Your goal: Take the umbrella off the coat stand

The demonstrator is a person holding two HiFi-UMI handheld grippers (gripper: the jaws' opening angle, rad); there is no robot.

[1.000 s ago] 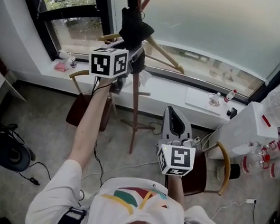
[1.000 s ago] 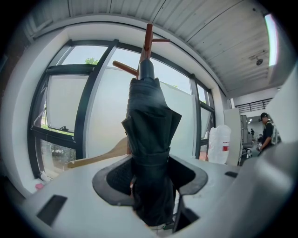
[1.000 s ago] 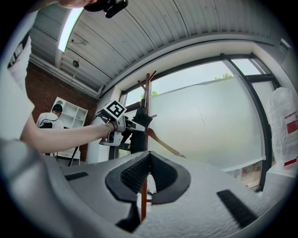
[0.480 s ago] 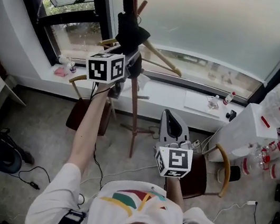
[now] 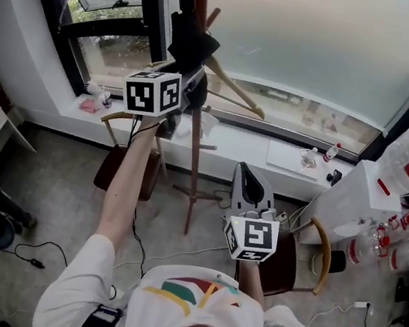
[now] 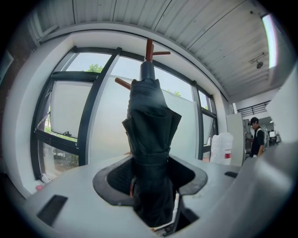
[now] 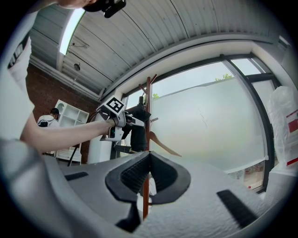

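Our left gripper (image 5: 192,85) is raised at arm's length to the coat stand (image 5: 191,166). Its fingers (image 6: 116,179) are clenched on the folded black umbrella (image 6: 151,132). In the left gripper view the umbrella stands upright between them, the cloth bunched in the gap and pressed on both sides. Its upper end lies close against the stand's red-brown pole, just under the top pegs. We cannot tell whether it hangs on one of them.

A short peg juts out to the left of the umbrella, beside its upper part. In the head view a long pale wooden arm (image 5: 237,88) slopes away to the right, below the umbrella and just beside our left gripper. Behind the stand are the dark window frame (image 5: 146,7) and the white sill (image 5: 233,136), so that side is shut in. The side facing us is open air.

Our right gripper (image 5: 250,173) is held low and well apart from the stand. Its fingers are closed tip to tip with nothing between them. The pole shows only far beyond them.

On the floor (image 5: 64,204), a brown chair (image 5: 126,171) stands just left of the stand's feet. A second chair (image 5: 312,258) with a curved wooden back is under our right hand. A white worktop (image 5: 356,195) with bottles near it fills the right edge. Between the two chairs the floor carries a loose cable (image 5: 140,240).
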